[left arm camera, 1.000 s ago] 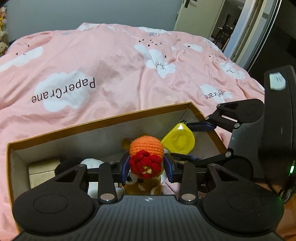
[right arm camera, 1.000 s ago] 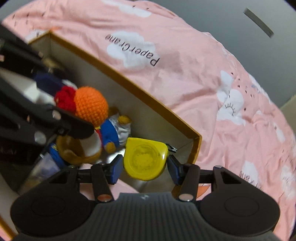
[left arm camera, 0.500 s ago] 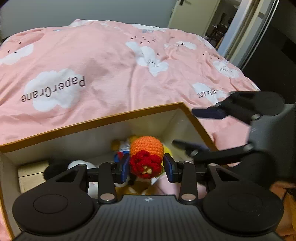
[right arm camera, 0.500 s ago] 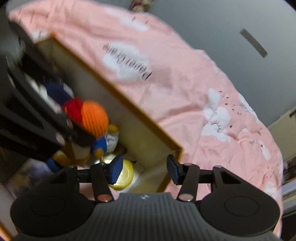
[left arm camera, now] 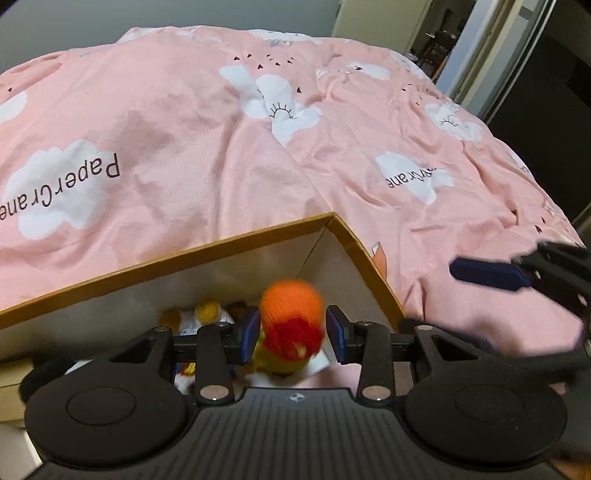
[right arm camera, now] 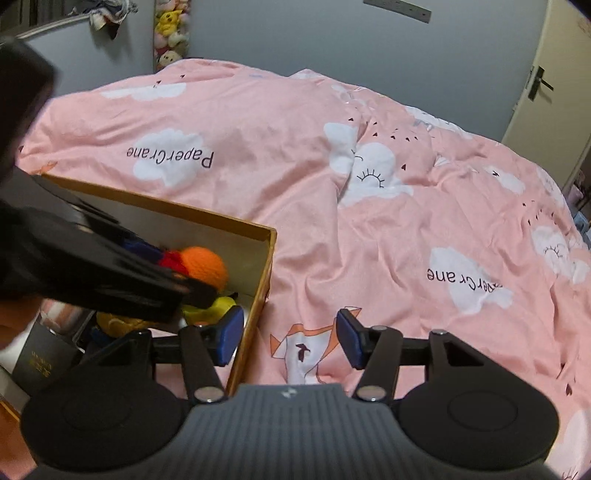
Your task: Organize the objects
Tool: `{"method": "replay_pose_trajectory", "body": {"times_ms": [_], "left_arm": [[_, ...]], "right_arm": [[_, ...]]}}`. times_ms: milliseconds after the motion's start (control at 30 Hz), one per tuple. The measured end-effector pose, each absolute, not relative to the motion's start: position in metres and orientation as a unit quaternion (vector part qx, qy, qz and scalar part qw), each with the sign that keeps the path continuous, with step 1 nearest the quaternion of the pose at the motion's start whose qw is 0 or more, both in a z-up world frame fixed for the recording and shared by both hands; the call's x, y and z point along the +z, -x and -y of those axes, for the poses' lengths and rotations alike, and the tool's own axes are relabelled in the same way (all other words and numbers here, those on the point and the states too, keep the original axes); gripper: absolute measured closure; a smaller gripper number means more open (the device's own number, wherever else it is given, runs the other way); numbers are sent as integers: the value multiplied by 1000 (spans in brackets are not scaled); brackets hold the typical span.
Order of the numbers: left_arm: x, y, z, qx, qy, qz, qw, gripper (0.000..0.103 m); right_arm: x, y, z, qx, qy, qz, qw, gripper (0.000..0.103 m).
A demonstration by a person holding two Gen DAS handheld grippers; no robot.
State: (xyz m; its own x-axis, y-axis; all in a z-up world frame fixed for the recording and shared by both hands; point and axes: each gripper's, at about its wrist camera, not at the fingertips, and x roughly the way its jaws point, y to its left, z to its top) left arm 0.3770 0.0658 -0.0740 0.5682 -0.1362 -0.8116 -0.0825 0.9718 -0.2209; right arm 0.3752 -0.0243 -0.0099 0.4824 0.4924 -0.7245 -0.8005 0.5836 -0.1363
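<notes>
My left gripper point(left arm camera: 291, 334) is shut on an orange and red crochet toy point(left arm camera: 291, 314) and holds it inside the open cardboard box point(left arm camera: 354, 243) on the bed. The toy also shows in the right wrist view point(right arm camera: 201, 264), with the left gripper's dark body across the box. A yellow round object point(right arm camera: 212, 308) lies in the box's near right corner, below the toy. A stuffed doll point(left arm camera: 208, 314) lies in the box behind the left fingers. My right gripper point(right arm camera: 288, 341) is open and empty, above the box's right wall point(right arm camera: 264, 280) and the bedspread.
The pink cloud-print bedspread point(right arm camera: 369, 184) covers the bed around the box. A dark small box point(right arm camera: 40, 363) sits at the left inside the cardboard box. Plush toys point(right arm camera: 170, 33) hang on the far wall. A door point(right arm camera: 546, 85) stands at the right.
My right gripper has let go of the yellow object, which now lies in the box, and has pulled back up and to the right. My left gripper still holds the crochet toy.
</notes>
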Motion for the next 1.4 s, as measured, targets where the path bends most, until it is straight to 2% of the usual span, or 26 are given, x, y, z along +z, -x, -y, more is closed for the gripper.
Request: {"method": "replay_pose_trajectory", "body": {"times_ms": [133, 300, 367, 600, 667, 833, 933, 1033, 1300, 1400], "left_arm": [[-73, -382, -64, -10, 121, -460, 880, 52], [-58, -369, -64, -6, 115, -443, 889, 52], [-48, -358, -62, -1, 107, -430, 897, 52], [2, -301, -59, 50, 73, -373, 924, 52], [18, -282, -58, 74, 61, -358, 929, 52], [56, -232, -51, 122, 39, -317, 940, 52], [76, -200, -44, 157, 25, -283, 946, 52], [91, -173, -36, 176, 12, -257, 950, 52], [104, -112, -25, 212, 6, -221, 952, 46], [100, -94, -20, 216, 4, -216, 952, 41]], "right_arm": [[-11, -367, 26, 396, 238, -325, 825, 46], [-10, -365, 30, 395, 227, -330, 827, 45], [-8, -362, 32, 397, 218, -334, 827, 40], [12, -335, 37, 425, 197, -334, 818, 38], [24, -322, 41, 435, 185, -330, 817, 28], [57, -286, 51, 456, 161, -313, 818, 26], [76, -263, 58, 465, 150, -294, 821, 19], [95, -235, 69, 476, 135, -270, 826, 17], [119, -169, 103, 468, 87, -222, 851, 10], [118, -150, 116, 455, 70, -213, 862, 5]]}}
